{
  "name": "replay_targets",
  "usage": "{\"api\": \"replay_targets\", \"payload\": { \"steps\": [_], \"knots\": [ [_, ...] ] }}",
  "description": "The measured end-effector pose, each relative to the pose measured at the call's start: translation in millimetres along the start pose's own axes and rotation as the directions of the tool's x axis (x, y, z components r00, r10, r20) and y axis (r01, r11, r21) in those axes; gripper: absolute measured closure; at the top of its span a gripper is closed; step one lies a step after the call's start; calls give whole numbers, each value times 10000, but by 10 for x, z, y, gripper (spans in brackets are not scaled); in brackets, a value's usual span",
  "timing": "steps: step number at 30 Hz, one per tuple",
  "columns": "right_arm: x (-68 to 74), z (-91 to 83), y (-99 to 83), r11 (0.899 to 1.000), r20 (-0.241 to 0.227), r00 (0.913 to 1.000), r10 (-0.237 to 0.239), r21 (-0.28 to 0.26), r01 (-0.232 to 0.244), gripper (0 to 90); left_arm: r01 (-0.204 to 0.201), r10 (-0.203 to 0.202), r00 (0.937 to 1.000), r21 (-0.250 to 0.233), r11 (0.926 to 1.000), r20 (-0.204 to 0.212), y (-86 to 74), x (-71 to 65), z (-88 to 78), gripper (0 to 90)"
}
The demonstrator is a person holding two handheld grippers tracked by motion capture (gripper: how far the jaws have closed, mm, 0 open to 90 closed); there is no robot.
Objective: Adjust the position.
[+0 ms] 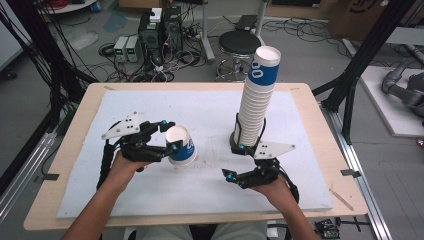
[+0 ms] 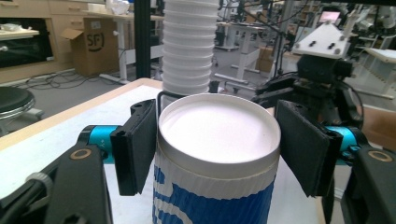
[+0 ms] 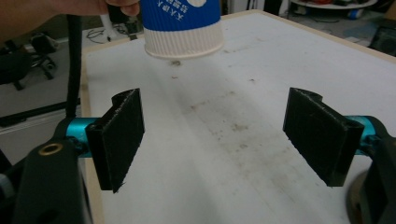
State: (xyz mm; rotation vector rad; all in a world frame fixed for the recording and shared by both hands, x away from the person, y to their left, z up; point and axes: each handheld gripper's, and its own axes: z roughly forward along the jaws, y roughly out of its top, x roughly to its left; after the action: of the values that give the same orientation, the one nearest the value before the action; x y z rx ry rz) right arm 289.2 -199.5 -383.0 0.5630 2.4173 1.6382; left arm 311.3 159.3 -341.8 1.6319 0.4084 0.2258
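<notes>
The light, easily crushed paper cup [image 1: 181, 145] is gripped below its rim by the left gripper [image 1: 169, 135]; the right gripper [image 1: 235, 160] is held open and empty

A light wooden table [image 1: 65, 165] carried a large white foam sheet [image 1: 200, 107] covering most of its top. A tall stack of white and blue paper cups [image 1: 256, 102] stood in a round black holder [image 1: 235, 145] on the sheet's right half.
</notes>
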Motion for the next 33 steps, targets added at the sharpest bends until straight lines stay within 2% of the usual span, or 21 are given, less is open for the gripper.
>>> {"api": "replay_targets", "payload": {
  "steps": [8,14,33],
  "knots": [
    [14,226,121,9997,-713,9972,-223,5,224,210,28,-27,9991,-19,10000,419,5,-53,112,317],
    [-8,317,161,9996,-982,9948,-276,-120,266,210,37,-38,9970,13,10000,768,-7,-90,182,317],
    [40,402,139,9983,-1566,9871,-332,-530,252,199,-40,27,9880,77,10000,1545,-14,-204,374,318]
  ]
}}
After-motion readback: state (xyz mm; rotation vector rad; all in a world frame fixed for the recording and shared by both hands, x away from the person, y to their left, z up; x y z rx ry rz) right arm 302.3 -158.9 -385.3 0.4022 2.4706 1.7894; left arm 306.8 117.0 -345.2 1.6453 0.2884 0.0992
